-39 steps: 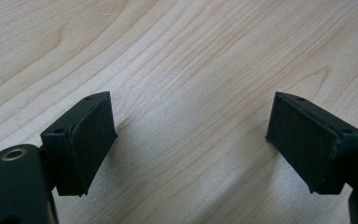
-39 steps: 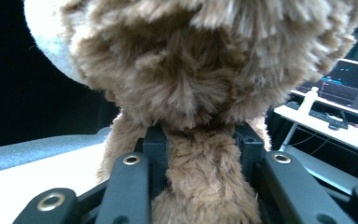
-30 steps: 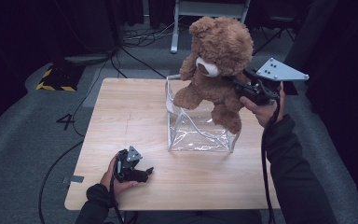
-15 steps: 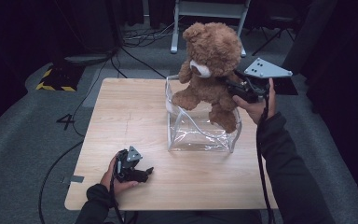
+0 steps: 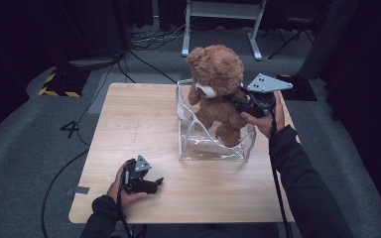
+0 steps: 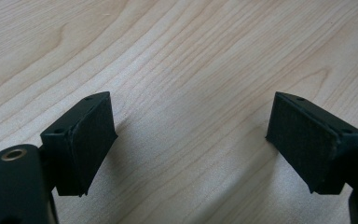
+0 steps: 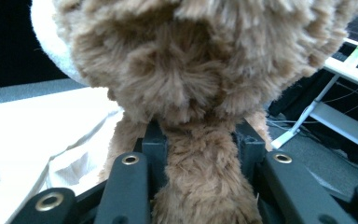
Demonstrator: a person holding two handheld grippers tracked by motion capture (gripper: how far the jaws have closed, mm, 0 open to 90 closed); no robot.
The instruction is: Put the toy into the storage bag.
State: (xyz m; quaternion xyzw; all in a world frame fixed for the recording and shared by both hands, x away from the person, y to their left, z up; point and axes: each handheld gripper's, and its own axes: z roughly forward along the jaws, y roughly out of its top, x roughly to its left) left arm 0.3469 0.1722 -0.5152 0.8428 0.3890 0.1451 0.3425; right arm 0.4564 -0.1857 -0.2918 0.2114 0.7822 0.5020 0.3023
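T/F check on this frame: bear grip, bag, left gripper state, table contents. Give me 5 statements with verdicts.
1. The right gripper is shut on the teddy bear. True.
2. The left gripper holds the clear plastic bag. False: its jaws stand open over bare wood of the table, holding nothing.
3. The teddy bear's feet are inside the clear plastic bag. True: its lower legs are within the open top.
4. The teddy bear lies flat on the table. False: it is held upright over the bag.
5. The bag sits at the table's left edge. False: it stands right of the middle, toward the right gripper.
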